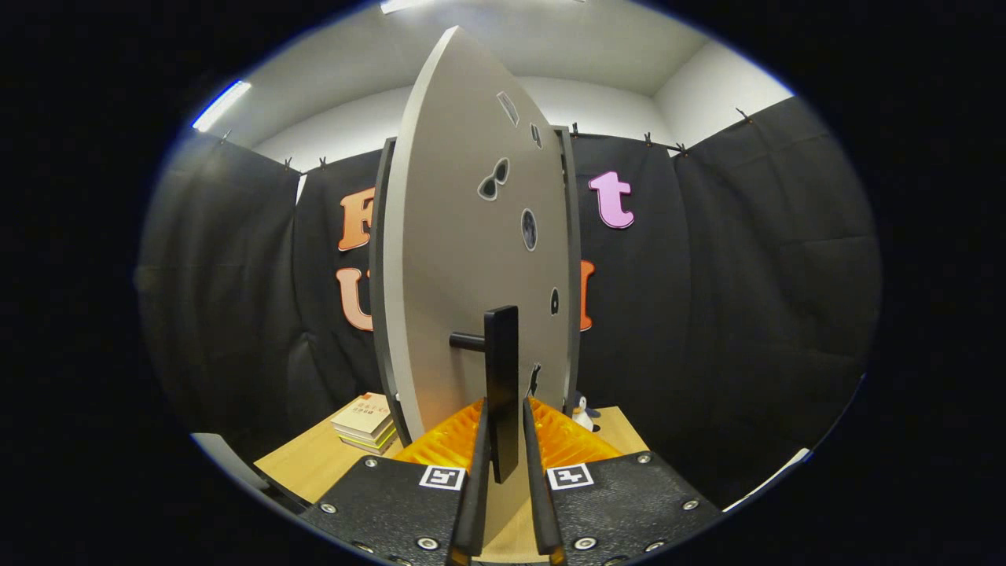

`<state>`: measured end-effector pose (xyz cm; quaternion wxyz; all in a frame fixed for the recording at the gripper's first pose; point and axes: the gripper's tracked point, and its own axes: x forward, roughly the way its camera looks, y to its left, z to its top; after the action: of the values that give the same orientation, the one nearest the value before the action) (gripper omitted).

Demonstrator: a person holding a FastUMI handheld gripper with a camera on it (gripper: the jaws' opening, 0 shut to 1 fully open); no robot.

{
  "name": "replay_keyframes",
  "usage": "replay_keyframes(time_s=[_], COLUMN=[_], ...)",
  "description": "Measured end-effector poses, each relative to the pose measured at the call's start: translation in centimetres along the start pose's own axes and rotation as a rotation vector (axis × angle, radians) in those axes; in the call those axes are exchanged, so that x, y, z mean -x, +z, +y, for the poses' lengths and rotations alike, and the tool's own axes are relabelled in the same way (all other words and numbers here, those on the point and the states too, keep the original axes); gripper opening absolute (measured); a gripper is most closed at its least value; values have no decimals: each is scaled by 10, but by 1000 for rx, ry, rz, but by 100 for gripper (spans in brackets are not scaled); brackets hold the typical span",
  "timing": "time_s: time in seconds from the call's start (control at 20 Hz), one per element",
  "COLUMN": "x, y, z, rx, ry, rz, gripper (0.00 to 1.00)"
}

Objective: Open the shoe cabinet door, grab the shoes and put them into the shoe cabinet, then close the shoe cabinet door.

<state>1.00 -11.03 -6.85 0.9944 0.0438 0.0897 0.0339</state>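
The shoe cabinet door [448,259] is a pale grey panel with several small dark cut-out shapes. It stands swung towards me, seen at a steep angle. Its black bar handle [501,369] stands off the panel on a short peg and runs down between my fingers. My gripper [503,405] is shut on this handle, one finger pressed on each side. The cabinet's dark frame [382,267] shows just behind the door's left edge.
The cabinet stands on a light wooden table [314,464]. A small stack of books [364,423] lies left of the door. A little penguin figure [582,410] stands right of it. Black cloth walls close the booth all around.
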Motion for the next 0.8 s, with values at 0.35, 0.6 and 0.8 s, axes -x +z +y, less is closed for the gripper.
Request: replay_keyframes(time_s=[0.35,0.6,0.8], x=[5,12,18], y=[1,4,2], z=[-42,-68,-93], rx=[25,57,53], ry=[-18,-62,-110], rz=[-6,-24,-16], gripper=[24,20,18])
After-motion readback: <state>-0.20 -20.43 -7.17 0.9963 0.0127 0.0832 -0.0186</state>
